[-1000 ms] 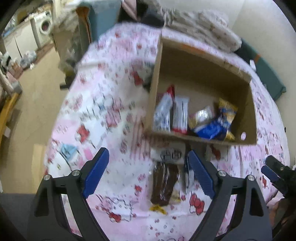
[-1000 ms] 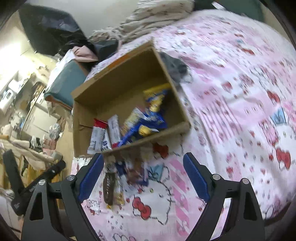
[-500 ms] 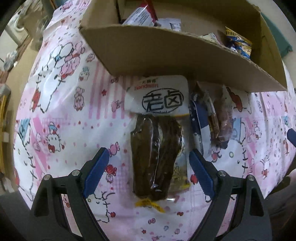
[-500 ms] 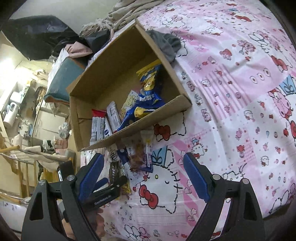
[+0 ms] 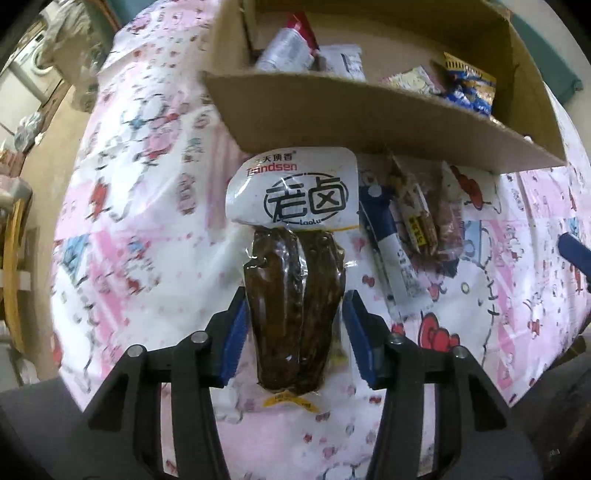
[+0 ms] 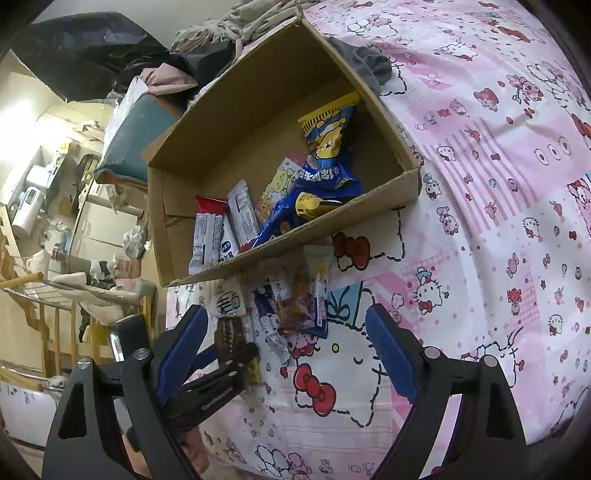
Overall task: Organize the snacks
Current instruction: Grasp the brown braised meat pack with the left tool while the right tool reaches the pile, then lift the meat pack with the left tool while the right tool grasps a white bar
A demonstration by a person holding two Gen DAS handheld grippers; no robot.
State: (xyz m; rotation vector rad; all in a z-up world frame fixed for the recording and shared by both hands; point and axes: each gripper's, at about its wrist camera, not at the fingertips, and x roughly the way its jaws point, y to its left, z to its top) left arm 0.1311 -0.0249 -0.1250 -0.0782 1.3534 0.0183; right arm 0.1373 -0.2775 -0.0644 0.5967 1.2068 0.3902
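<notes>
A brown braised-meat snack pack with a white label (image 5: 295, 288) lies on the pink Hello Kitty bedsheet (image 5: 147, 229) in front of a cardboard box (image 5: 369, 114). My left gripper (image 5: 293, 339) has its blue fingers close against both sides of the pack's lower half. The same pack shows in the right wrist view (image 6: 229, 332). The box (image 6: 369, 218) holds several snack packets (image 6: 317, 173). Three slim snack packs (image 5: 410, 229) lie beside the meat pack. My right gripper (image 6: 284, 354) is open and empty above the sheet.
Clothes and bedding are piled behind the box (image 6: 236, 22). A dark sock (image 6: 369, 66) lies by the box's far corner. The bed's left edge drops to the floor (image 5: 40, 184), with a wooden rack (image 6: 48, 317) beside it.
My left gripper moved forward and down onto the meat pack and its fingers closed in around it. My right gripper stayed open and shifted slightly closer to the sheet.
</notes>
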